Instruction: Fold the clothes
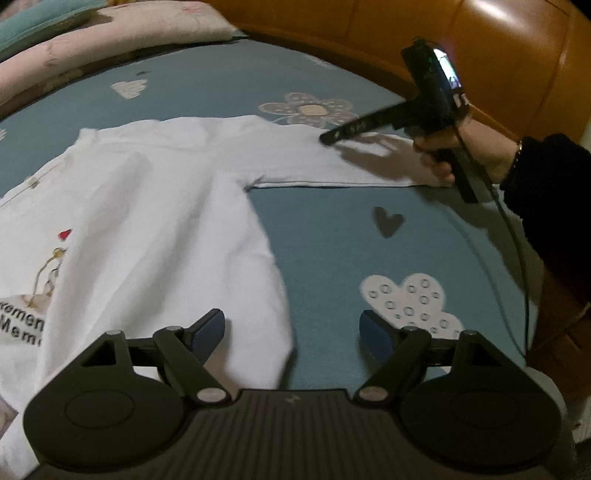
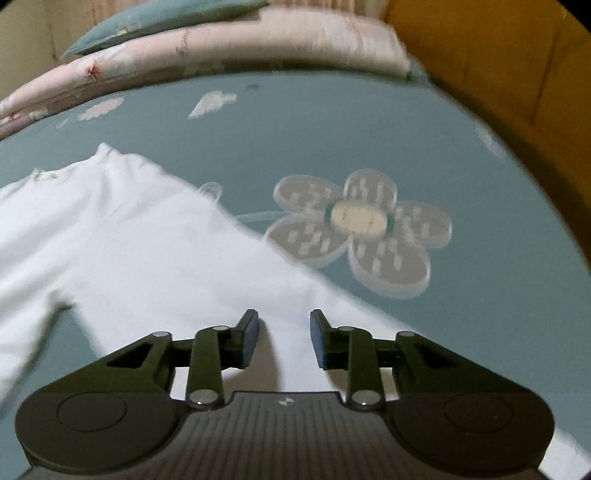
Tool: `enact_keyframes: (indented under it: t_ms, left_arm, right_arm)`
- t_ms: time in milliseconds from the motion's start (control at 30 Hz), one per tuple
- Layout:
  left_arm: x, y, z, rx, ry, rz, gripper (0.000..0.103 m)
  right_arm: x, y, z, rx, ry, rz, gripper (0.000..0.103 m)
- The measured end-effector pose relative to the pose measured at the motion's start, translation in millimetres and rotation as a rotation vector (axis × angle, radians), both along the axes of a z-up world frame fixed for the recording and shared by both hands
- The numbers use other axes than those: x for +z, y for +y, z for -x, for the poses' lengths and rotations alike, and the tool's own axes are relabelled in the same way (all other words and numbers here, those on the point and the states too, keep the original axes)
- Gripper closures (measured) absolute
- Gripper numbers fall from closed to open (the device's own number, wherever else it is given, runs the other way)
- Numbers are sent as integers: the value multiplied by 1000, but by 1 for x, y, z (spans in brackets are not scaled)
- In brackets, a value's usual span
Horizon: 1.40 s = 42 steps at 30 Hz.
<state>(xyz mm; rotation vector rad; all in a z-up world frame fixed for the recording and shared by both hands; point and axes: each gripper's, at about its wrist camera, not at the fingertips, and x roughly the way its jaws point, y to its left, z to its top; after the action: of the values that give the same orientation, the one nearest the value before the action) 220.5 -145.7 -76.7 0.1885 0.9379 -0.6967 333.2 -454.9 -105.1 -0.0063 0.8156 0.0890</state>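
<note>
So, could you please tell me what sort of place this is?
Most likely a bedroom: a white long-sleeved top lies spread on a teal bedsheet, with a folded quilt and a pillow beyond it, and an orange padded headboard alongside.

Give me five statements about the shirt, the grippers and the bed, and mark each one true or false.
1. The white shirt lies spread on a blue-green bedsheet. True.
2. The left gripper is clamped on the hem. False: its jaws are wide apart, gripping nothing.
3. The right gripper is above a sleeve. True.
4. The shirt is plain. False: it bears a print with a red heart.
5. The right gripper is open. True.
</note>
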Motion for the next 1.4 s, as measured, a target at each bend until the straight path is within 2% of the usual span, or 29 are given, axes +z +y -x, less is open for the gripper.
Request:
enact_keyframes:
  t_ms: [67, 133, 267, 333, 400, 433, 500, 567, 667, 733, 833, 900, 967, 1033, 1167, 1300, 1400]
  left_arm:
    - [1, 3, -2, 11, 3, 6, 23]
    - [3, 7, 0, 11, -5, 16, 23]
    - [8, 13, 3, 13, -32, 20, 23]
    - [10, 16, 5, 17, -48, 16, 22]
    - [12, 19, 5, 23, -65, 11, 21]
    - [12, 21, 6, 26, -74, 8, 20]
    - [14, 24, 7, 33, -91, 2, 20]
    - [14, 29, 6, 40, -92, 5, 20]
    - [13, 35, 6, 34, -99, 17, 20]
    - [12, 38, 5, 37, -107, 22, 20]
    - [9, 42, 4, 48, -97, 32, 20]
    - [8, 45, 3, 59, -90, 36, 20]
    - [6, 49, 1, 72, -82, 39, 20]
    - [4, 51, -1, 87, -72, 39, 20]
    - [2, 57, 0, 112, -59, 40, 20]
    - [5, 60, 6, 129, -67, 35, 20]
    - [8, 58, 14, 137, -95, 9, 20]
  right_arm:
    - [3, -11, -14, -66, 12, -53, 67]
    - [13, -12, -20, -109, 34, -53, 66]
    - [32, 16, -15, -7, 21, -154, 62]
    - [30, 40, -26, 49, 46, -202, 61]
    - [22, 67, -42, 100, 68, -192, 61]
    - [18, 78, -49, 107, 69, -149, 61]
    - [3, 95, -64, 100, 50, -2, 58]
    - [0, 89, -76, 47, 15, 1, 57]
    - [9, 78, -87, -82, 35, -20, 57]
    - [19, 85, -81, -37, 17, -71, 57]
    - [26, 115, -78, 92, 9, -128, 57]
    - [19, 138, -86, 158, 28, -100, 57]
    - [5, 152, -96, 158, 45, -21, 56]
    - [-1, 150, -105, 142, -2, -4, 56]
    - [13, 117, -121, 4, 37, -123, 55]
    - [50, 79, -76, -15, 46, -165, 51]
    - [75, 34, -36, -45, 58, -217, 51]
